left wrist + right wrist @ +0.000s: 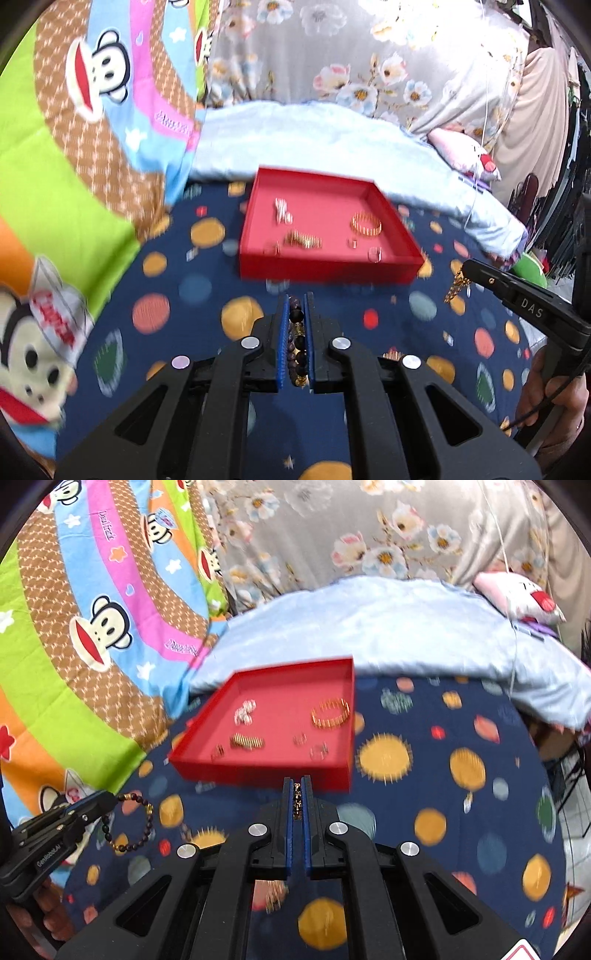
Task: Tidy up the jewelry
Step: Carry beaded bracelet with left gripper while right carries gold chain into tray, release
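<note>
A red tray (325, 271) (258, 771) lies on the dark blue dotted bedsheet and holds a gold bangle (365, 222) (330, 712), a gold chain piece (303, 240) (246, 741), a silver piece (282, 213) (244, 712) and small rings. My left gripper (296, 301) (112, 801) is shut on a dark beaded bracelet (297, 339) (129, 823), just in front of the tray. My right gripper (297, 782) (467, 267) is shut on a gold chain (296, 801) (456, 286), near the tray's front right corner.
A colourful cartoon monkey quilt (74, 147) (74, 627) rises on the left. A light blue blanket (314, 136) (406, 627) and a floral cover (369, 55) lie behind the tray. A pink plush (524, 594) sits at the far right.
</note>
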`<state>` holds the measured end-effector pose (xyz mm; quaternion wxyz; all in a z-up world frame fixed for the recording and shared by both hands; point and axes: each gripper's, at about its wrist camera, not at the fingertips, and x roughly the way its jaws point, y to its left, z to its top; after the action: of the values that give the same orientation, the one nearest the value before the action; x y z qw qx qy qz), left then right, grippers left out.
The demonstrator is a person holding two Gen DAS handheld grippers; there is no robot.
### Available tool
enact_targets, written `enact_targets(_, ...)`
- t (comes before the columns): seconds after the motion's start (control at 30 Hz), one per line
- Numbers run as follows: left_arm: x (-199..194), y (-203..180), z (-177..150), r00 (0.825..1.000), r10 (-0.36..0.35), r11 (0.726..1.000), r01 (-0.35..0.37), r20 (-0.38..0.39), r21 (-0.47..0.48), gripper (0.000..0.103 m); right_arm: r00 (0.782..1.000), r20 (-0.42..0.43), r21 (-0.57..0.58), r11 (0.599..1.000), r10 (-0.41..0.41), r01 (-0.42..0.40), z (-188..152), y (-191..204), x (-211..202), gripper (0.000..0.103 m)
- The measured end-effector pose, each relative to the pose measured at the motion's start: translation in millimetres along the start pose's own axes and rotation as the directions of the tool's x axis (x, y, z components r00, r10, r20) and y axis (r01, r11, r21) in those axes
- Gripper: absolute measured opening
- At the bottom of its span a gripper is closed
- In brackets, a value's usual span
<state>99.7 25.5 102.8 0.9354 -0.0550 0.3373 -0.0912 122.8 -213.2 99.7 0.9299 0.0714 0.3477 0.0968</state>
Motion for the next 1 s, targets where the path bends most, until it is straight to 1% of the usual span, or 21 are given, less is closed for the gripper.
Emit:
enact_targets(0.17,4.4,-0.3,43.1,0.997,0.022,0.999,-0.024,0.070,0.028,0.007,1.000,0.023,-0.031,0.999,0.016,-0.015,34.7,8.8,12.8,0.004)
enact_targets(0.33,22.3,-3.2,74.4,0.995,0.028,0.998,-0.032,0.095,0.049,0.007,0.999,0.020,-0.055,0.998,0.029,-0.028,60.2,17.3,38.0,0.004)
enact_targets(0.5,51.9,-7.8,93.6,0.997,0.018,0.998,-0.022,0.074,0.057,0.007,0.999,0.006,-0.063,0.997,0.038,-0.037,79.2,19.7,65.8,0.004)
enact_targets(0.6,71.7,-11.2,104.3,0.997,0.026,0.997,-0.031,0.068,0.070,0.007,0.999,-0.004,-0.060,0.997,0.045,-0.045,89.2,18.0,82.9,0.004)
enact_targets(0.7,93.5,-12.1,115.4,0.999,0.025,0.997,-0.028,0.048,0.072,0.007,0.998,-0.020,-0.051,0.997,0.053,-0.053,100.1,15.6,101.0,0.004)
enact_targets(0.77,109.2,-11.8,121.7,0.999,0.036,0.997,-0.038,0.036,0.072,0.007,0.998,-0.036,-0.048,0.997,0.054,-0.056,105.9,14.2,115.1,0.004)
enact_targets(0.87,132.5,-8.0,127.6,0.999,0.047,0.997,-0.048,0.007,0.060,0.007,0.996,-0.064,-0.040,0.997,0.060,-0.063,109.2,13.2,133.6,0.004)
enact_targets(1.0,153.8,-0.7,128.7,0.998,0.060,0.997,-0.059,-0.021,0.043,0.007,0.992,-0.108,-0.033,0.997,0.067,-0.071,106.6,12.9,159.9,0.004)
